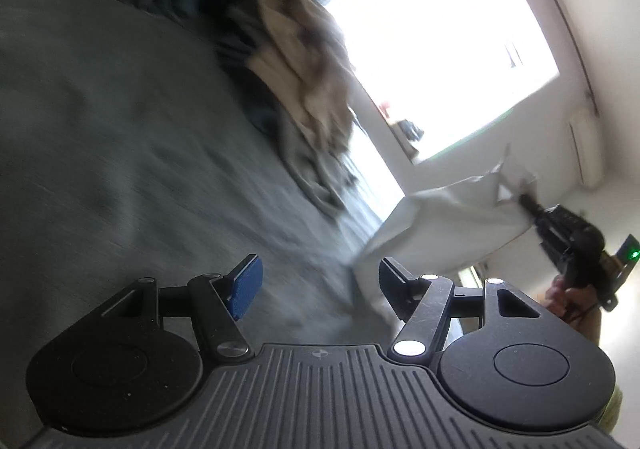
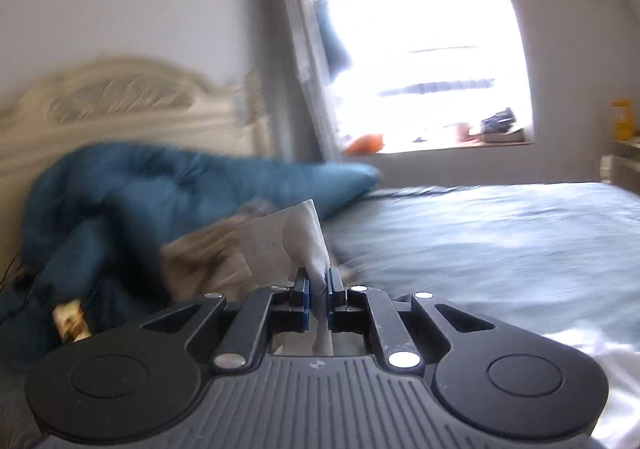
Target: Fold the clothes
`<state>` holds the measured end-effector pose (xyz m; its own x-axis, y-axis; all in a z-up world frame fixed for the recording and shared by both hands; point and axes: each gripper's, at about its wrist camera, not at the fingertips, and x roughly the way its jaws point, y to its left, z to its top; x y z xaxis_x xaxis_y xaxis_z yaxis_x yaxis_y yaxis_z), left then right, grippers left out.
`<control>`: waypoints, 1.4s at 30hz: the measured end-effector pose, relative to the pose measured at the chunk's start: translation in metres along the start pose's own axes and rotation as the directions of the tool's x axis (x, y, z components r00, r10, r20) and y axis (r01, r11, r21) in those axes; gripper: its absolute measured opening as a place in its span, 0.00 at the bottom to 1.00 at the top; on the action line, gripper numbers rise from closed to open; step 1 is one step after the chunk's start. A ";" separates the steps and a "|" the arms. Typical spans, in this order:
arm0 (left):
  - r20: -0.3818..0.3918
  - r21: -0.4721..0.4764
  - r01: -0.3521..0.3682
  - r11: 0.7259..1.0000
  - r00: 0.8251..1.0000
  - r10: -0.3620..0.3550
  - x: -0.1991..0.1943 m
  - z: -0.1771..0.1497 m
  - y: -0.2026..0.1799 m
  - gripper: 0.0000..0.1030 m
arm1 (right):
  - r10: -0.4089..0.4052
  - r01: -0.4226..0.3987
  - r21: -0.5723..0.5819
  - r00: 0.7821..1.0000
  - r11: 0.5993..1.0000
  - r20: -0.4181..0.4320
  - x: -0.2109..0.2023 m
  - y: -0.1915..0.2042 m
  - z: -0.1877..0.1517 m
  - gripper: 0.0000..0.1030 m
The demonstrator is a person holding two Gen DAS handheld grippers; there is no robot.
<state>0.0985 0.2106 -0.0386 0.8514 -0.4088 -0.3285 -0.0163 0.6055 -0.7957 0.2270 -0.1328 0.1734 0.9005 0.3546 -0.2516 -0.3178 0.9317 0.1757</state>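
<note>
The right tool (image 2: 317, 286) is clamped on a pinch of a white garment (image 2: 296, 237), whose thin fabric stands up in a stiff-looking peak just beyond the blue pads in the middle of the right wrist view. In the left wrist view that same white cloth (image 1: 436, 233) hangs at lower right as a long, limp drape from the right tool (image 1: 528, 205), its lower end trailing toward the bed (image 1: 100, 129). The left tool (image 1: 320, 285) stands wide apart with nothing between its pads, its right finger just beside the hanging cloth. The main risk, as I judge it, is that the hold covers only a small fold of slippery light fabric, so a quick swing could pull it free or let it twist into a rope before the left tool finds a second corner. Both views are heavily blurred, so a reach now could close on air or on the grey sheet instead. A crumpled beige heap (image 1: 304, 61) of soft, thicker cloth lies at upper centre, near a puffy teal duvet (image 2: 132, 193) bunched at left against a carved cream headboard (image 2: 116, 105); the dangling hem could snag there.
</note>
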 end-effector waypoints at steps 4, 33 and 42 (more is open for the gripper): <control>-0.082 0.057 0.030 0.998 0.996 -0.025 0.029 -0.018 -0.029 0.63 | -0.093 0.089 0.072 0.994 0.993 0.058 -0.043 -0.068 0.018 0.09; -0.416 0.268 0.086 0.960 0.909 0.035 0.179 -0.143 -0.134 0.63 | -0.300 0.338 0.631 0.939 0.698 -0.171 -0.155 -0.386 -0.135 0.18; -0.407 0.285 0.071 0.956 0.912 0.054 0.170 -0.140 -0.137 0.63 | -0.361 0.485 0.698 0.871 0.527 -0.333 -0.207 -0.422 -0.198 0.44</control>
<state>0.1718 -0.0378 -0.0567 0.5617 -0.6180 -0.5501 0.1941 0.7448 -0.6385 0.1161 -0.5835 -0.0374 0.8007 -0.0016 -0.5991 0.4764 0.6082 0.6349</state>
